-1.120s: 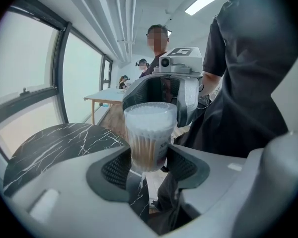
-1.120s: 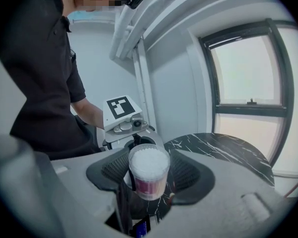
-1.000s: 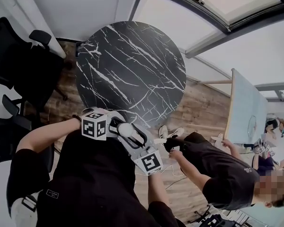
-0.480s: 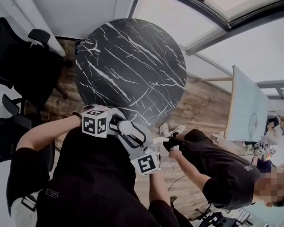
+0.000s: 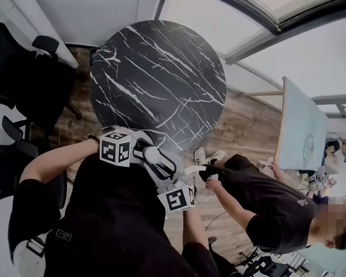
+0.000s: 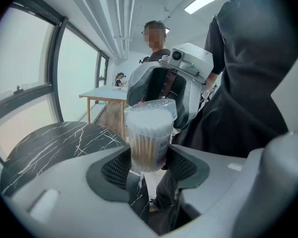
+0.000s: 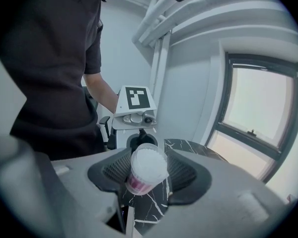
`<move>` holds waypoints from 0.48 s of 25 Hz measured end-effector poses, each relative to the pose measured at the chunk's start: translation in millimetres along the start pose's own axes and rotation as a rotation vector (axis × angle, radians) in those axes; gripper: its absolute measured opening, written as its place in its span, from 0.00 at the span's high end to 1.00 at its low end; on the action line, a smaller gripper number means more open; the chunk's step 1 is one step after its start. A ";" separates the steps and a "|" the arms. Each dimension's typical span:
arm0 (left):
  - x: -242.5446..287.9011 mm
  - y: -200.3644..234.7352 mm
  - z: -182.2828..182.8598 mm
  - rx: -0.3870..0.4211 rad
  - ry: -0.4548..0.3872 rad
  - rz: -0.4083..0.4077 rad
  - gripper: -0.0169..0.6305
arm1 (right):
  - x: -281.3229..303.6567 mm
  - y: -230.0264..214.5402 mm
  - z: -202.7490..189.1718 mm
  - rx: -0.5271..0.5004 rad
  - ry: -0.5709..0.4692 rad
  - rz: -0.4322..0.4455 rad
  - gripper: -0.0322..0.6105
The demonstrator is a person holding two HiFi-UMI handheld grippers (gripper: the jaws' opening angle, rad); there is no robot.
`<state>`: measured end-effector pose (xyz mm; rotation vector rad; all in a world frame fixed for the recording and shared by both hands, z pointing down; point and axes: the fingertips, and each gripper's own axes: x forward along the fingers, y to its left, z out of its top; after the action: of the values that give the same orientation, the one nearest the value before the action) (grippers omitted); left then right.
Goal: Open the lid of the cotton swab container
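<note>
Cotton swab container (image 6: 149,138), a clear cylindrical tub packed with swabs, held in the air between two hand-held grippers in front of the operator's dark-clad torso. It is not resting on anything and lies just off the near edge of the round black marbled surface (image 5: 161,79).

Left gripper (image 6: 148,165): fingers (image 6: 116,170) clenched on the lower body of the tub, one ribbed pad on each side. The swab tips and the lid (image 6: 150,109) stand clear above the pads.

Right gripper (image 7: 148,175): it faces the opposite way, towards the lid end. Its fingers (image 7: 181,172) have just been closing, with the lid (image 7: 149,163) between them. The pads appear to lie against the lid rim on both sides. The lid is seated on the tub.

Head view: the two marker cubes, left (image 5: 115,150) and right (image 5: 177,199), flank the white tub (image 5: 153,156). A second person (image 5: 265,206) in dark clothing is on the wooden floor (image 5: 242,137) to the right. Black chairs (image 5: 23,79) stand to the left of the surface.
</note>
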<state>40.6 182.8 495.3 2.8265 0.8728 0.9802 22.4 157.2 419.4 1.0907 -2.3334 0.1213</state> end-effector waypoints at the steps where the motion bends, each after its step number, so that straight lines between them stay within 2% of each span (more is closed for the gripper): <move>1: 0.7 -0.4 0.3 -0.001 -0.001 -0.001 0.61 | -0.7 -0.1 -0.2 0.002 0.001 0.004 0.60; 12: 3.3 -0.9 -0.2 0.014 -0.003 -0.002 0.61 | -4.3 0.5 0.7 0.017 0.000 0.027 0.64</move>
<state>42.2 185.2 497.2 2.8375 0.8860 0.9724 23.9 160.2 416.6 1.0674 -2.3515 0.1522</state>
